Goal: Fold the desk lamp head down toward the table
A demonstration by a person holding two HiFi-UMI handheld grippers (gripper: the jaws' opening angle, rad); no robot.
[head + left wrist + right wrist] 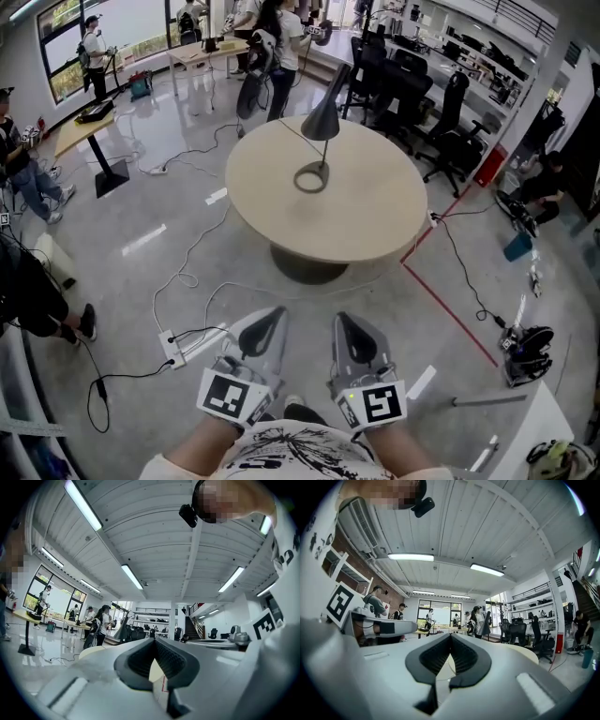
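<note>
A dark grey desk lamp (322,117) with a cone shade stands upright on its ring base (311,177) on the round beige table (375,211). Both grippers hang low near my body, well short of the table. My left gripper (266,326) and my right gripper (348,328) are side by side, each shut with nothing between the jaws. In the left gripper view the jaw tips of the left gripper (153,640) meet. The right gripper view shows the right gripper (450,635) likewise closed, with the lamp shade (485,623) far beyond it.
A power strip (174,349) and cables lie on the grey floor between me and the table. Black office chairs (450,122) stand behind the table at the right. A red floor line (450,309) runs at the right. People stand at desks (84,131) at the back left.
</note>
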